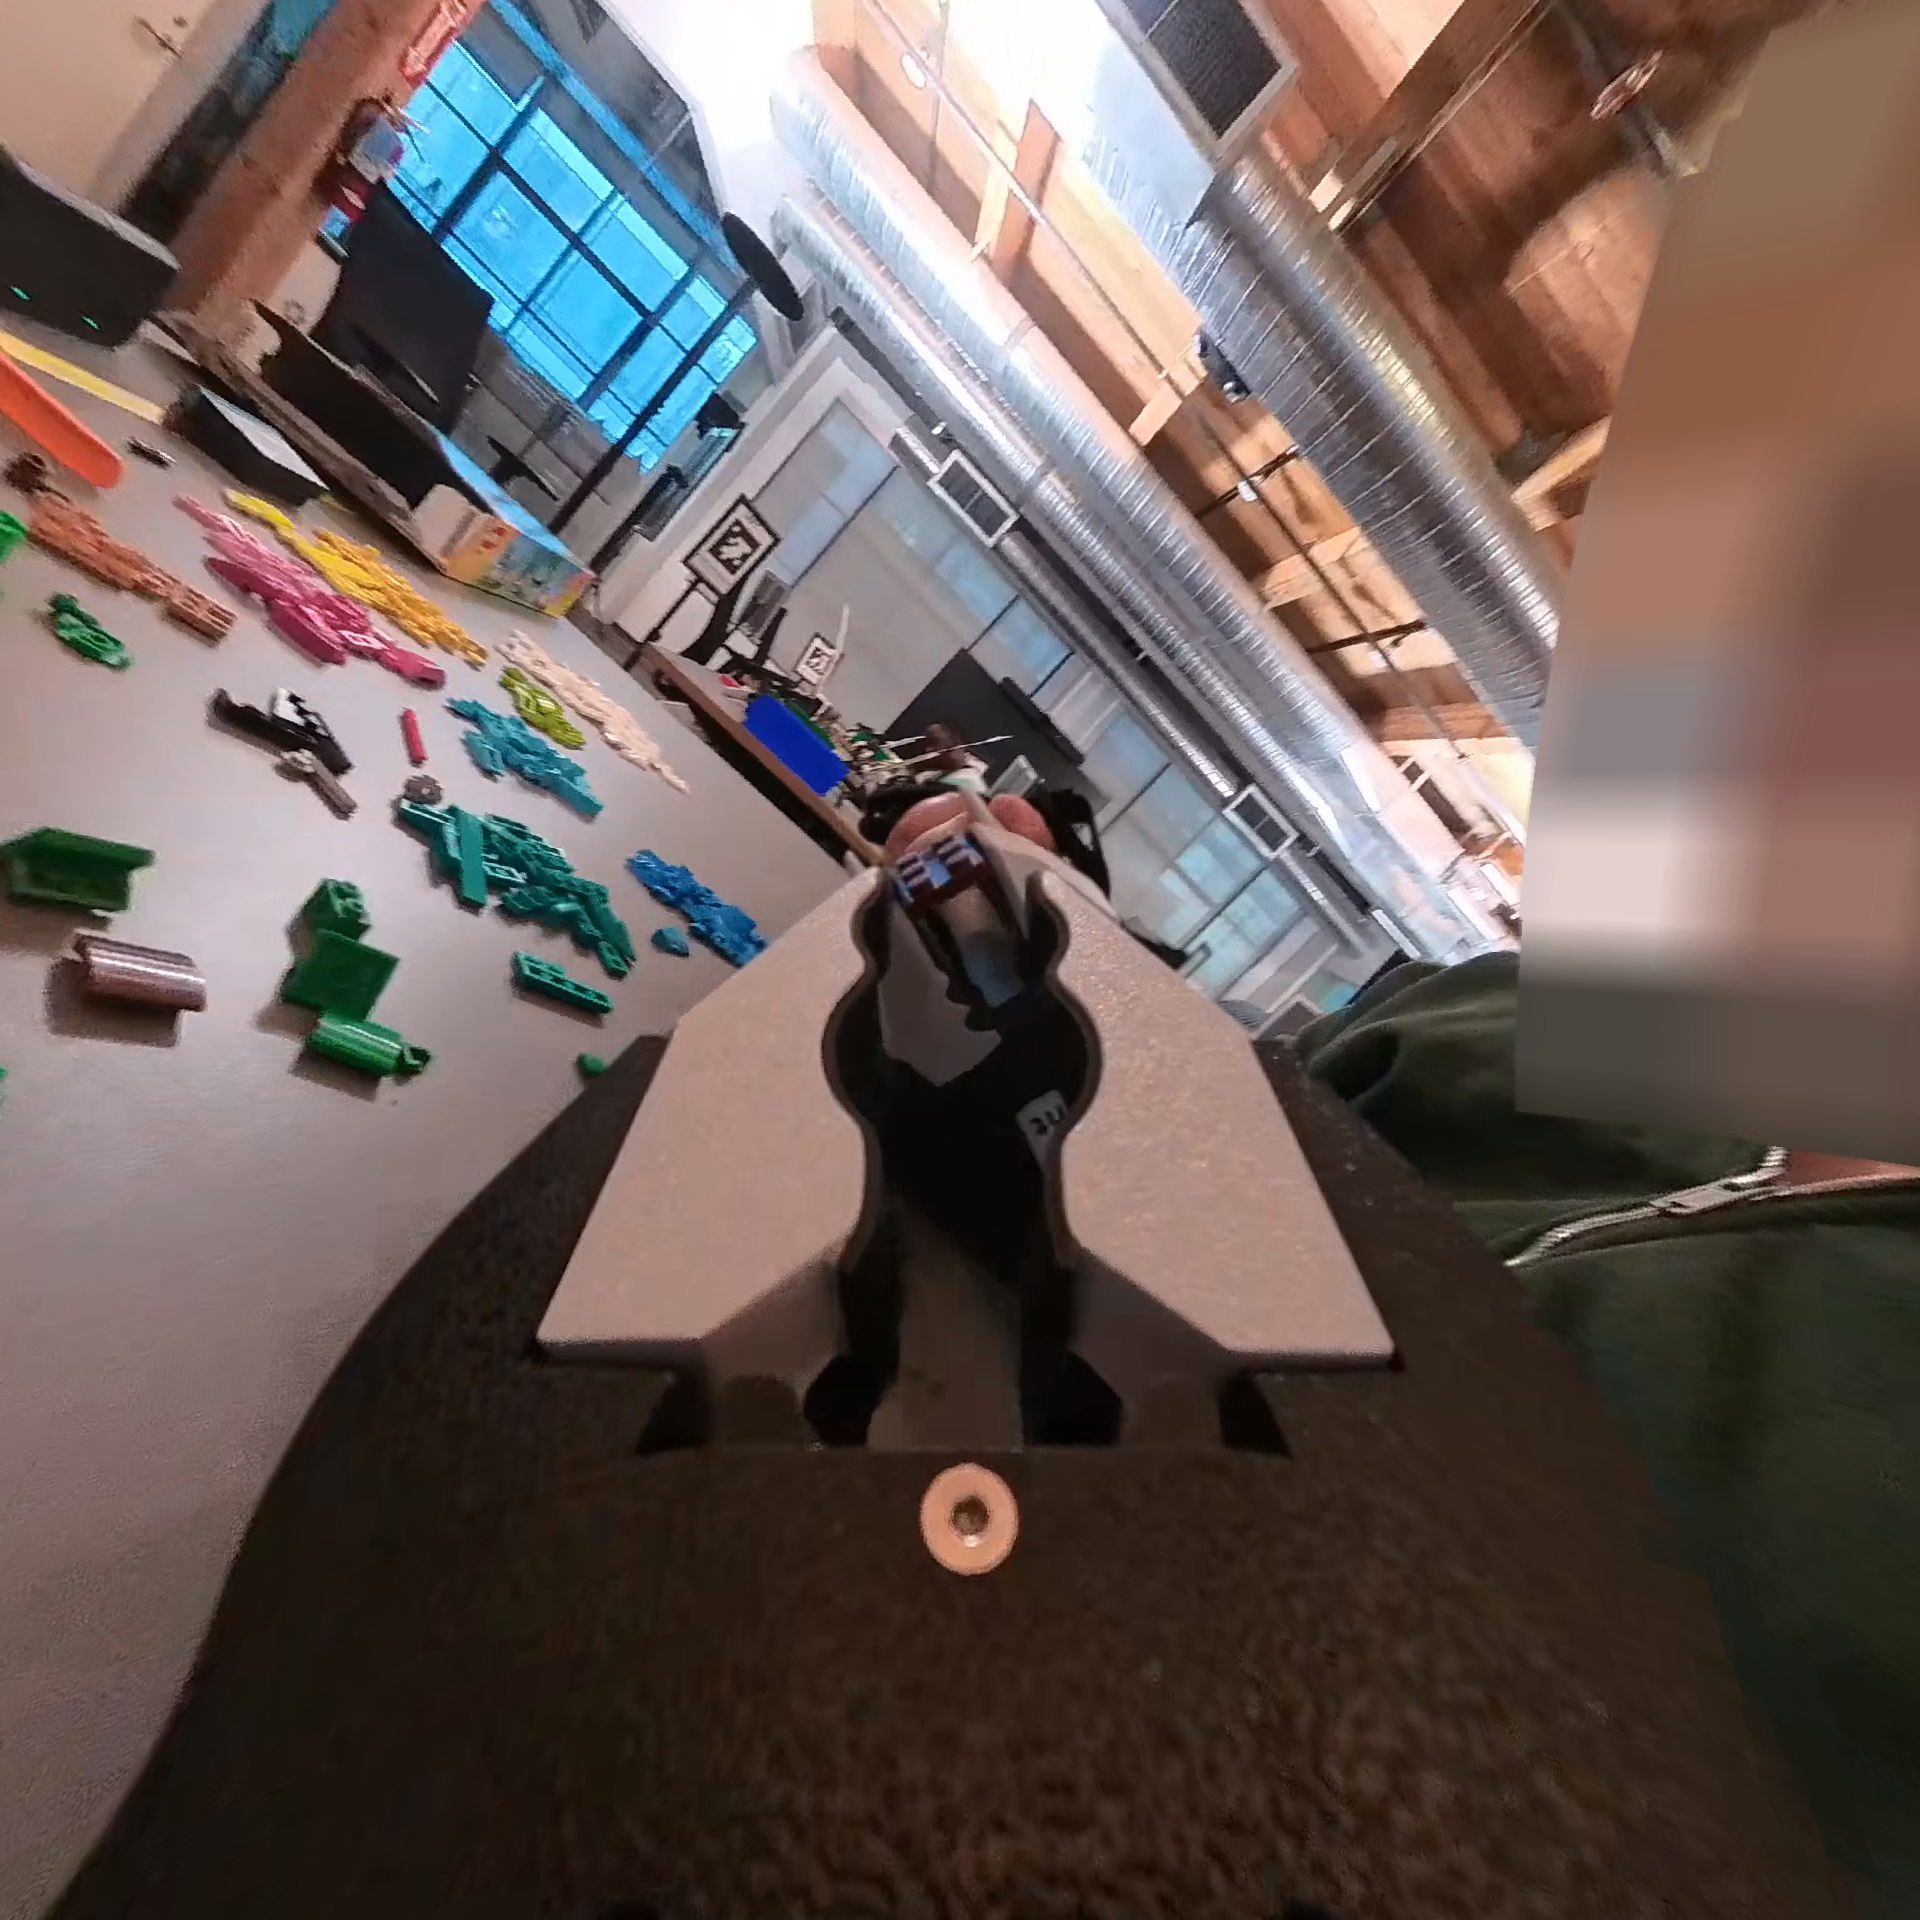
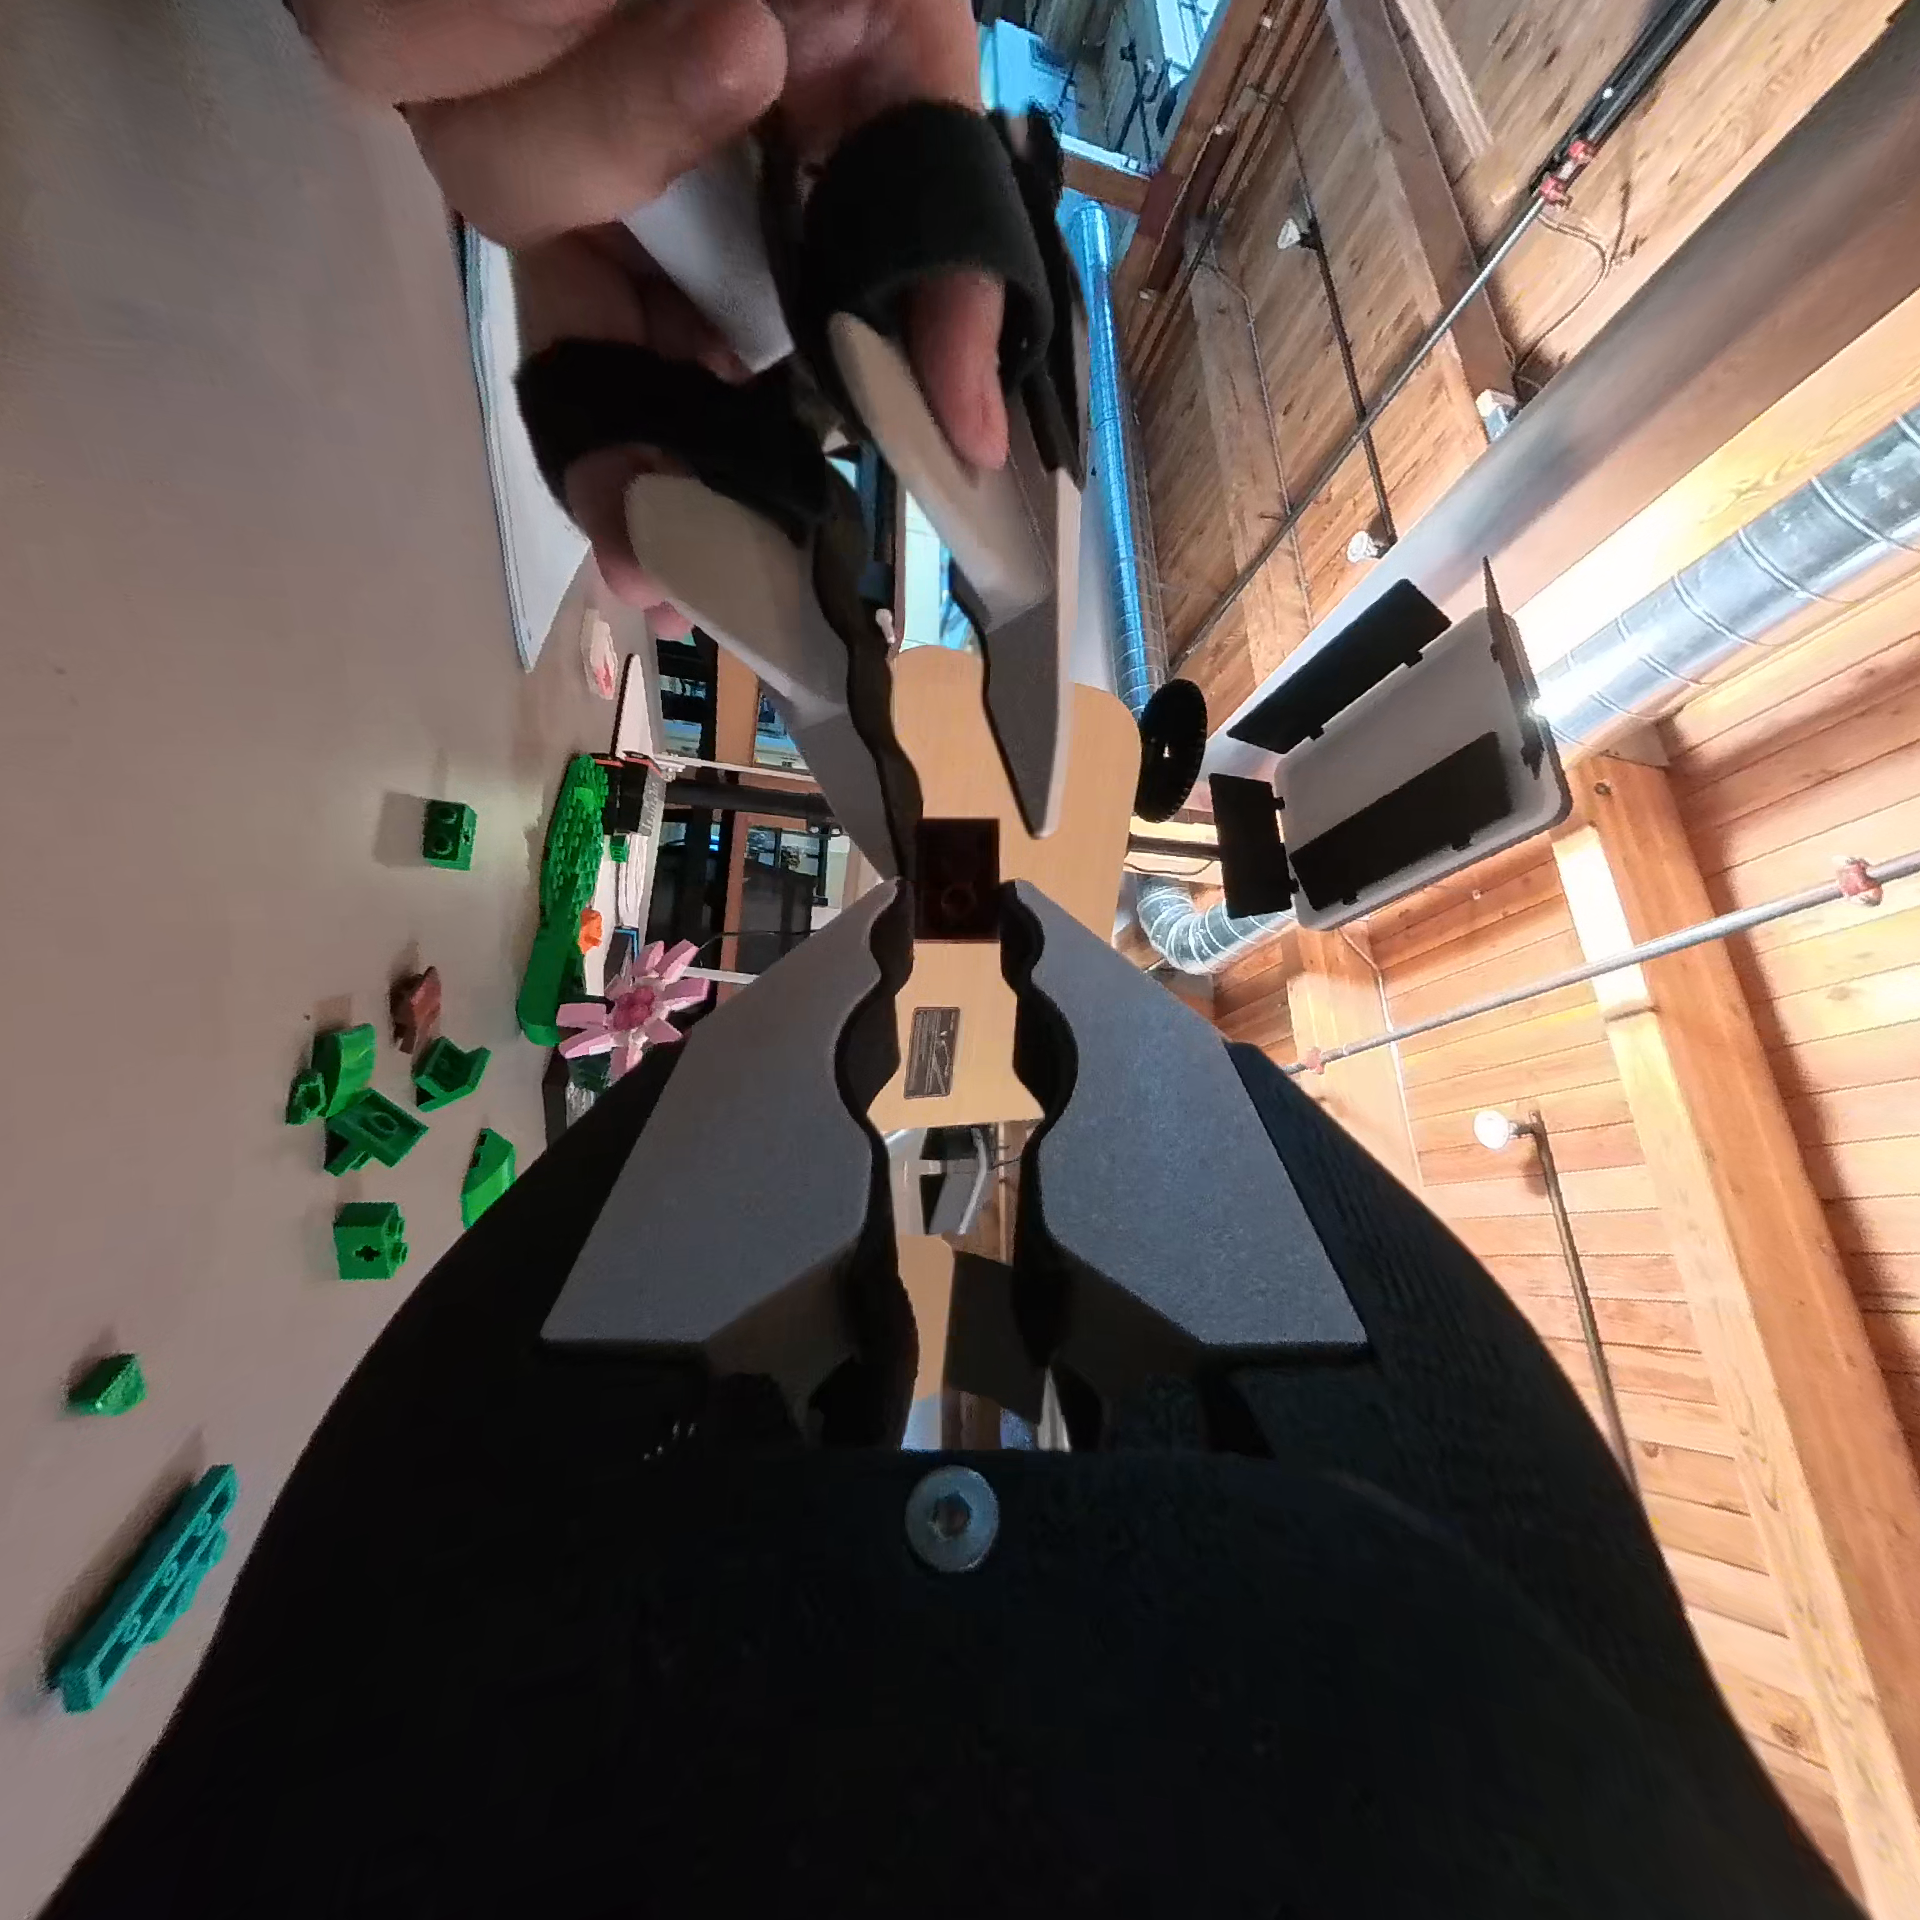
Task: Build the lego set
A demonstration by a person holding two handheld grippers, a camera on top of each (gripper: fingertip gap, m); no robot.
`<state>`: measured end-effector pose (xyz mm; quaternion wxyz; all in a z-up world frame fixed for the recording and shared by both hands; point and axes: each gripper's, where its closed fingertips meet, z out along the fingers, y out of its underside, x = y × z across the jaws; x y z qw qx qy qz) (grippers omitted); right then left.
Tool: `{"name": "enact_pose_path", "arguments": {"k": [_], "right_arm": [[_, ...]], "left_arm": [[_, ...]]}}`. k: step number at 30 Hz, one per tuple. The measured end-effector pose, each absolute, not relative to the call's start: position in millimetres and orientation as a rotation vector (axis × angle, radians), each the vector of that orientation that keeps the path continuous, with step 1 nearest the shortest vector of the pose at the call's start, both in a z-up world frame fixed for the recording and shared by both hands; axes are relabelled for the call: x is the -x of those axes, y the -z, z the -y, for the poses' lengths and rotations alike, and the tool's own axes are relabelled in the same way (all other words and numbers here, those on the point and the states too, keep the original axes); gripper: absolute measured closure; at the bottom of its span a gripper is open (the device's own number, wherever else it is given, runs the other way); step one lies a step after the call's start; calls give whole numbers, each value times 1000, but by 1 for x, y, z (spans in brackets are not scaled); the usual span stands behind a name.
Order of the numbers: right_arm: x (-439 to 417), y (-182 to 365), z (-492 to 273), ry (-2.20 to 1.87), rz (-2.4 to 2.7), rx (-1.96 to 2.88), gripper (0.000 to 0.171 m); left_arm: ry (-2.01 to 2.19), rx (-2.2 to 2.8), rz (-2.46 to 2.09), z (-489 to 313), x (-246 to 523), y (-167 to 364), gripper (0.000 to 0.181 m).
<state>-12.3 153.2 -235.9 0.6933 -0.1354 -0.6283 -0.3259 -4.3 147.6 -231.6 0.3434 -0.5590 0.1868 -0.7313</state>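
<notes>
The dark brown brick [image 2: 956, 881] sits pinched at my right gripper [image 2: 951, 894] tips; tiny, rigid, slick, best held by its flat sides. Left gripper [image 2: 961, 831], at twelve o'clock, also clenches it. Loose pieces [image 1: 520, 862] lie at nine o'clock.

Dark brown brick [image 2: 957, 881] between grey-fingered hand-held gripper [image 2: 951, 904] tips, pink flower [image 2: 634, 1006], green bricks [image 2: 374, 1127] on beige tabletop [image 2: 208, 520], yellow [image 1: 384, 587], pink [image 1: 296, 597], teal [image 1: 520, 862] and blue [image 1: 696, 904] brick piles, green sleeve [image 1: 1455, 1029]
</notes>
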Motion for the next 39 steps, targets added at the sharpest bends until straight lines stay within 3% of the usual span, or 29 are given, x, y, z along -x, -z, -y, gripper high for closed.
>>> {"name": "enact_pose_path", "arguments": {"k": [9,16,24,32,34,39], "right_arm": [[14,238,-150,701,1420,299,157],[-29,216,-177,188,1265,762,167],[-54,306,-208,-506,1363,1667,138],[-17,223,-132,-1354,1213,1311,145],[-20,217,-126,-1334,1232,1218,144],[-10,229,-125,-809,1418,1056,148]], "left_arm": [[1891,1476,-467,-150,6,234,168],[1400,1489,-587,-164,13,240,169],[930,1348,-835,-157,0,241,169],[922,1136,-938,-129,-7,222,169],[884,1106,-977,-123,-10,223,169],[960,1152,-932,-126,-9,223,169]]}}
